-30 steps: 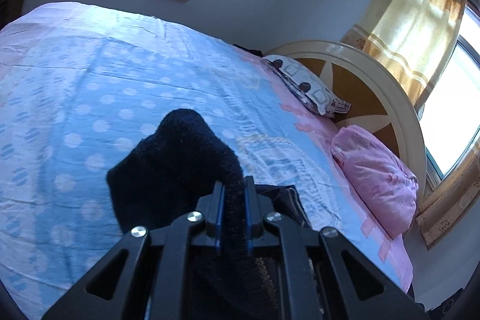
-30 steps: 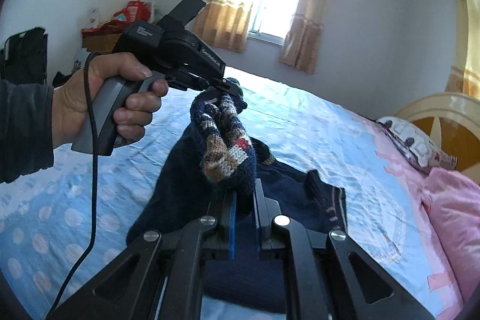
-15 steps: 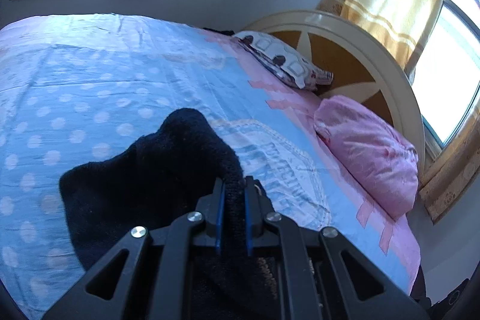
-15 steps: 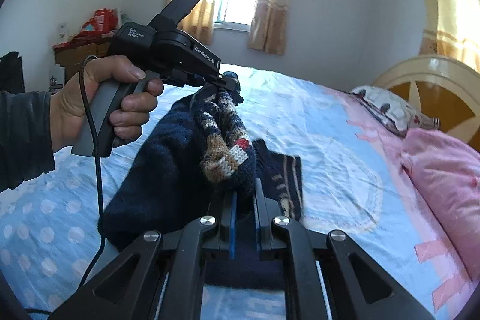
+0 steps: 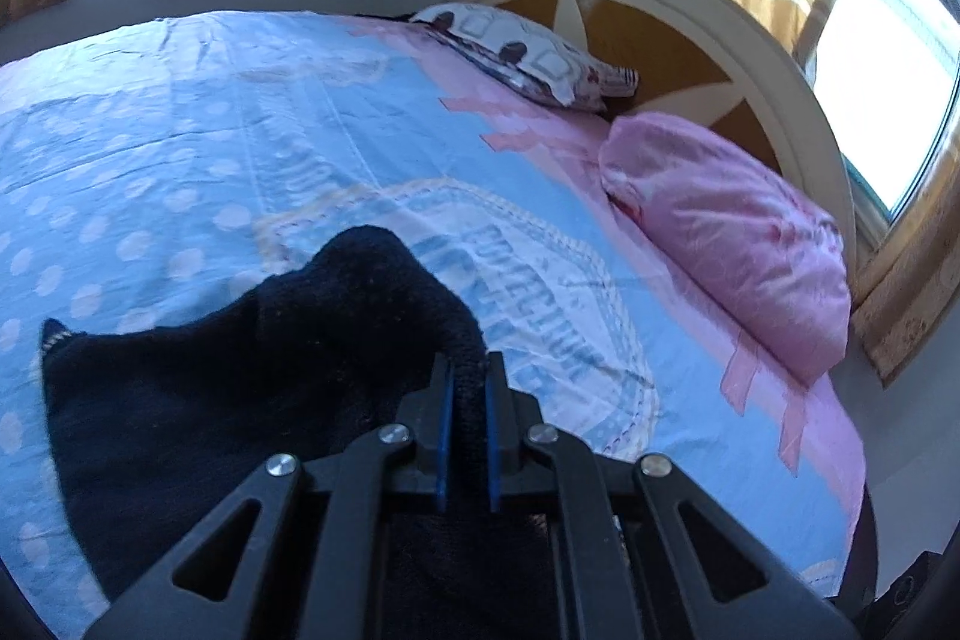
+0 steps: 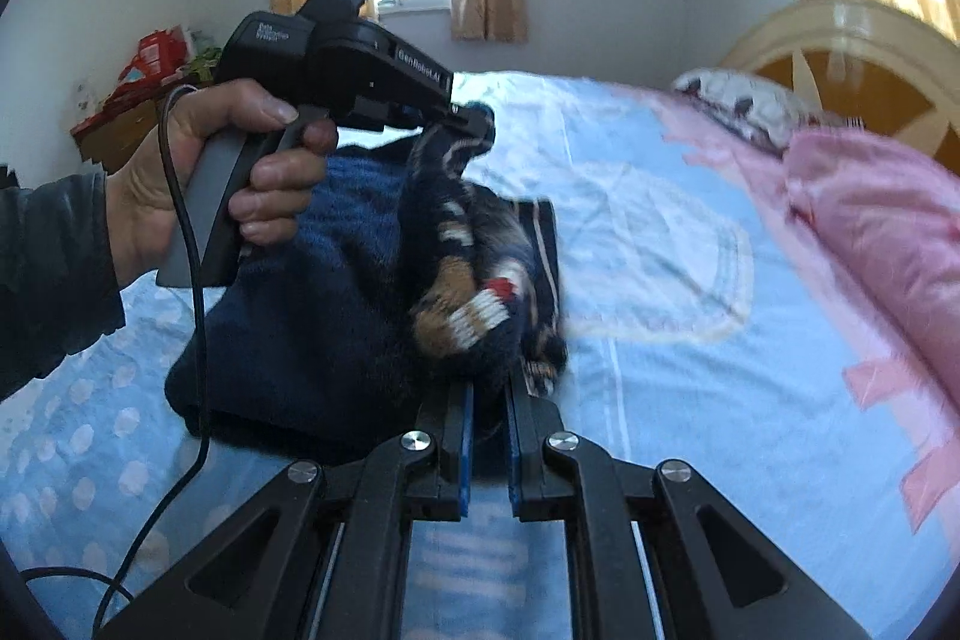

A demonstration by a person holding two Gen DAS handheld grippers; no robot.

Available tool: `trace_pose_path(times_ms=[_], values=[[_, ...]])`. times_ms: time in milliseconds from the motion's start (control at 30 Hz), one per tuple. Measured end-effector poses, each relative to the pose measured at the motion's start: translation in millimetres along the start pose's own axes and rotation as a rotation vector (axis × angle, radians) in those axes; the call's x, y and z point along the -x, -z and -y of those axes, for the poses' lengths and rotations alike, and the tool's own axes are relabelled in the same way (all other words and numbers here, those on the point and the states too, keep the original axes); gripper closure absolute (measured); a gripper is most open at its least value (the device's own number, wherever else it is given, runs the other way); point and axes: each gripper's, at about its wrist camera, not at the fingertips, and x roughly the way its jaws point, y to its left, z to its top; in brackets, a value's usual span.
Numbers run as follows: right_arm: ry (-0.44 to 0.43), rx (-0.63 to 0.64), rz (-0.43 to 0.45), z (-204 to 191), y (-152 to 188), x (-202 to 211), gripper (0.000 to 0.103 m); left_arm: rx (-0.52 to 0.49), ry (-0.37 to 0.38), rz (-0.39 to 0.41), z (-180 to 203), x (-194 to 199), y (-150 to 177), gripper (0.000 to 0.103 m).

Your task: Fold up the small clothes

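Both grippers – left point(image 5: 467, 388), right point(image 6: 487, 403) – pinch the sweater point(image 6: 336, 292), lifted just above the bed point(image 6: 660, 244); the thick knit could slip free and spoil the fold.

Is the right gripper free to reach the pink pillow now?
Probably not: the right gripper is shut on the navy sweater, though bare bedsheet lies before the pink pillow.

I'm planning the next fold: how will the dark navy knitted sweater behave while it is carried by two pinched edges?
The dark navy knitted sweater is probably floppy: it sags between the left gripper and right gripper. The thick knit looks grippy, so slipping seems unlikely. It should drape, not roll.
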Motion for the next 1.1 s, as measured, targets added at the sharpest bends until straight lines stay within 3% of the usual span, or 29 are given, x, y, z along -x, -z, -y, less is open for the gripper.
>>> trace_pose_path(times_ms=[100,167,233,333,400,433,500,567,700,767,900,1000,1033,1067,1100], values=[[-0.022,-0.064,-0.04,8.9,10.6,-5.6,0.095,-0.028,-0.032,-0.029,7.7,-18.3,4.7,0.092],[-0.031,-0.107,-0.071,15.4,17.9,-12.1,0.095,-0.035,-0.061,-0.034,10.7,-24.0,7.3,0.084],[-0.055,-0.14,-0.098,22.4,20.7,-17.4,0.095,-0.06,-0.103,-0.031,17.6,-18.4,8.7,0.057],[-0.082,-0.196,-0.119,32.8,21.9,-21.0,0.094,-0.124,-0.132,0.044,26.9,8.7,11.0,0.032],[-0.111,-0.232,-0.146,39.5,24.7,-25.6,0.093,-0.161,-0.137,0.102,28.2,37.2,17.5,0.023],[-0.126,-0.249,-0.153,42.9,26.0,-25.4,0.088,-0.166,-0.143,0.115,26.0,47.4,21.7,0.017],[-0.125,-0.258,-0.151,47.4,24.9,-19.7,0.078,-0.173,-0.174,0.125,17.6,69.9,37.8,0.014],[-0.092,-0.255,-0.134,54.4,21.2,-8.5,0.054,-0.175,-0.216,0.117,7.3,83.6,55.6,0.012],[-0.064,-0.28,-0.069,75.0,-5.9,7.2,0.051,-0.16,-0.26,0.074,-10.7,95.5,102.3,0.012],[-0.081,-0.248,-0.042,73.9,-35.8,0.7,0.052,-0.143,-0.259,0.061,-15.1,96.6,120.8,0.012],[-0.274,-0.292,-0.119,70.9,-90.0,-53.8,0.052,-0.072,-0.246,0.052,-24.7,94.5,143.1,0.012],[-0.277,-0.344,-0.205,72.5,-117.2,-123.0,0.052,-0.052,-0.254,0.051,-29.5,91.5,152.9,0.012],[-0.291,-0.361,-0.227,72.5,-119.8,-139.0,0.058,-0.045,-0.252,0.047,-30.9,90.2,155.5,0.012],[-0.322,-0.399,-0.264,74.0,-119.2,-159.1,0.083,-0.038,-0.249,0.042,-32.3,89.1,156.3,0.012],[-0.346,-0.428,-0.289,74.9,-115.8,-170.4,0.094,-0.029,-0.238,0.041,-33.9,89.6,156.6,0.012]])
